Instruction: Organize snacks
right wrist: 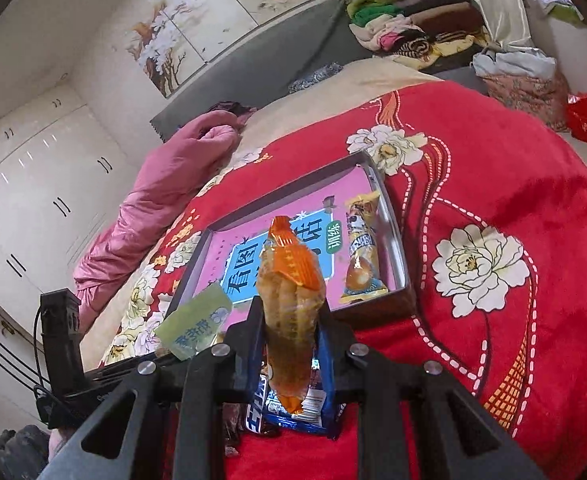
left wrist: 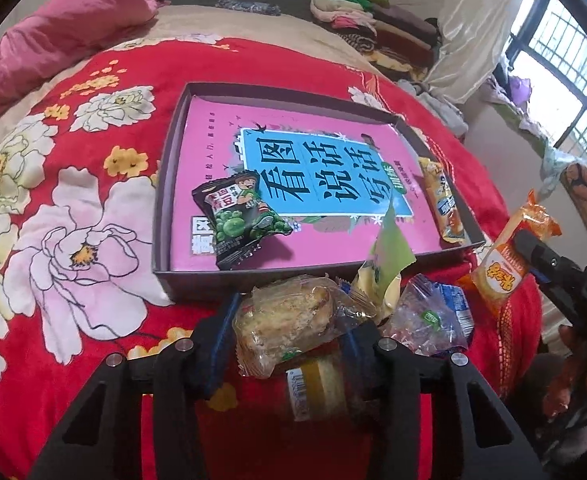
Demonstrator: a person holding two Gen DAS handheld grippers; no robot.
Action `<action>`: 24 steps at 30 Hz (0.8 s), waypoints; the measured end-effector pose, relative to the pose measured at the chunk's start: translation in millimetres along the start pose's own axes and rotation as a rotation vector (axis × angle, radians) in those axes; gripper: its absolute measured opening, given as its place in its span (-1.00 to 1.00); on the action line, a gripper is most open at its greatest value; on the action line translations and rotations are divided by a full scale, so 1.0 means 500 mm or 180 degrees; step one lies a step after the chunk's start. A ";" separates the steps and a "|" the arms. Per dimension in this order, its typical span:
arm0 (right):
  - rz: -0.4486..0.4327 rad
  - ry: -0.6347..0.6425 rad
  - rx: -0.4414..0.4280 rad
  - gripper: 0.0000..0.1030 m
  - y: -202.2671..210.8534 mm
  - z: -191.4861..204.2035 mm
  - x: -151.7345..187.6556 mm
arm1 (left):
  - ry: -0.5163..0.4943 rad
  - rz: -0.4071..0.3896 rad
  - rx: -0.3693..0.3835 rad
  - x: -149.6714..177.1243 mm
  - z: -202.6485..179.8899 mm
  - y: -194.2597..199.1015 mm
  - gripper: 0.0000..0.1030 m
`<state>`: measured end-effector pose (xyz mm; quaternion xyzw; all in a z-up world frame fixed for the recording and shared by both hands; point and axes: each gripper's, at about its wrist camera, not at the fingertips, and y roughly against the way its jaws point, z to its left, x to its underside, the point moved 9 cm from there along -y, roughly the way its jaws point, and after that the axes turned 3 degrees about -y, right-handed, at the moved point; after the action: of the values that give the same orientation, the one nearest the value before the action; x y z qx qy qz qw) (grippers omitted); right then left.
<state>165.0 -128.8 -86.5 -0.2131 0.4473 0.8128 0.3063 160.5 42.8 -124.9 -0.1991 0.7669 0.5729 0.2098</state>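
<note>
Red floral blanket (left wrist: 77,320) w/ box (left wrist: 165,184) | left gripper (left wrist: 289,332) clamps clear-wrapped cake (left wrist: 285,320) | right gripper (right wrist: 291,328) pinches orange snack pack (right wrist: 291,300)

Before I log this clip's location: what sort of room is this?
Most likely a bedroom. The box of snacks sits on a bed under a red floral blanket, with a pink pillow at its head, folded clothes piled nearby, and white wardrobe doors along the wall.

The left hand-held gripper (left wrist: 289,338) has its fingers closed on a clear-wrapped cake (left wrist: 289,320); the right hand-held gripper (right wrist: 291,320) clamps an orange-wrapped snack (right wrist: 291,300), held upright.
</note>
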 end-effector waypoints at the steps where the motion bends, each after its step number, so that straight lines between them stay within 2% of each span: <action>1: -0.0011 0.0026 0.0005 -0.54 0.001 0.002 -0.001 | 0.0005 -0.0001 0.0006 0.001 0.000 0.002 -0.07; 12: -0.0100 0.0364 0.0040 -0.54 0.012 0.041 -0.004 | 0.0022 -0.0127 0.0075 -0.011 -0.006 0.056 -0.08; 24: -0.0180 0.0526 0.0024 -0.54 0.017 0.064 -0.014 | 0.0028 -0.0403 -0.0023 -0.048 0.003 0.111 -0.08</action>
<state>161.6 -107.1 -60.8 -0.2909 0.4679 0.7818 0.2920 150.1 60.3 -67.8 -0.2504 0.7516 0.5604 0.2415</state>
